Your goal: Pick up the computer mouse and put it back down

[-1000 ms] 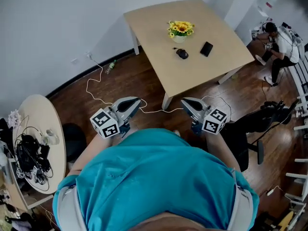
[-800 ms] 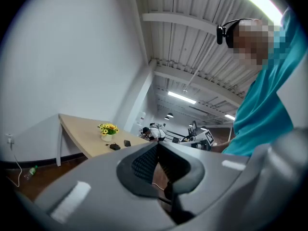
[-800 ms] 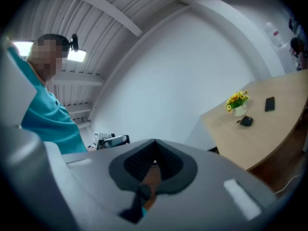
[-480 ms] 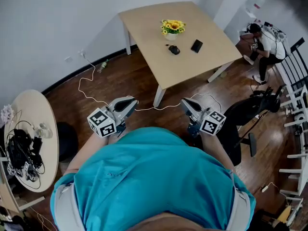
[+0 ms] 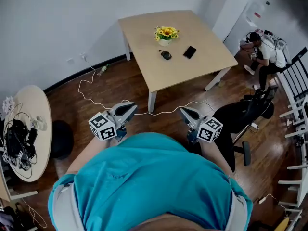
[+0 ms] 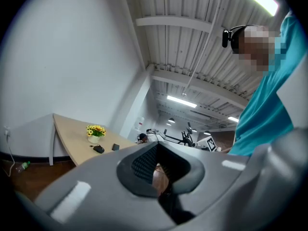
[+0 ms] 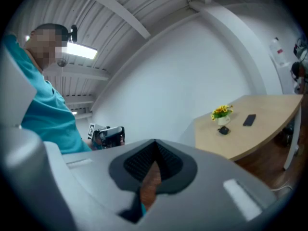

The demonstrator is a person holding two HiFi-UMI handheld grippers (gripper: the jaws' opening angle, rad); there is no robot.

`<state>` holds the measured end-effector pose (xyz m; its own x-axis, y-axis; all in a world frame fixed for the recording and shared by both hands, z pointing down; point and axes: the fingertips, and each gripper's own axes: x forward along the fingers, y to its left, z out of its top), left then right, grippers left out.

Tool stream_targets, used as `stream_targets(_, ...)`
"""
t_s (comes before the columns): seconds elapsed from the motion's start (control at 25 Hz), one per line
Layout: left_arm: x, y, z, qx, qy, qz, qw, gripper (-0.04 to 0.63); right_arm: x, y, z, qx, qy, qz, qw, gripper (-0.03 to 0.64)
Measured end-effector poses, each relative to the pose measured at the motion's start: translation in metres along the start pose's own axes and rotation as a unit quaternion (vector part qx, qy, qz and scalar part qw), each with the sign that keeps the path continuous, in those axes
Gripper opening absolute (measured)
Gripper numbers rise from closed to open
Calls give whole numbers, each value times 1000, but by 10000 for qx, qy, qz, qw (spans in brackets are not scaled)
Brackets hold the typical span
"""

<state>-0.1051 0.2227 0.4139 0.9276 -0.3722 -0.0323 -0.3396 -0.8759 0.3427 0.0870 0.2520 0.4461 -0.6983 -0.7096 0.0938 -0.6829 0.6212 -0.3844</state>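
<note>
Left gripper [image 5: 134, 107], jaws together and empty, is well short of the table [image 5: 202, 32]. The computer mouse [image 5: 166, 55] lies there, far ahead, between sunflower pot [image 5: 165, 34] and phone [image 5: 189, 52]. Right gripper [image 5: 182, 110], also closed on nothing, looks slightly nearer.

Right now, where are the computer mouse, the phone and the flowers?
computer mouse [image 5: 166, 55], head view, middle of its top.
phone [image 5: 189, 52], head view, middle of its dark face.
flowers [image 5: 166, 32], head view, on the yellow blooms.
</note>
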Motion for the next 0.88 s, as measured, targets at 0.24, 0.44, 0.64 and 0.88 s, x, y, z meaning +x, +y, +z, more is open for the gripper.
stream_targets(0.24,-9,9,10,161,72,-194,9997,5,14,12,-2,8,-135,-120,9998,0)
stream_targets(0.44,-20,17,19,178,-36,-180,9997,5,18,24,-8,-47,-79,-134,9999,0)
stream_targets(0.64,-17,16,20,231,-65,-251,9994,5,12,22,-3,-160,10,-188,9997,0)
stream_targets(0.88,-12,11,19,283,-15,-364,9989,5,6,20,3,-227,-44,-247,9994,0)
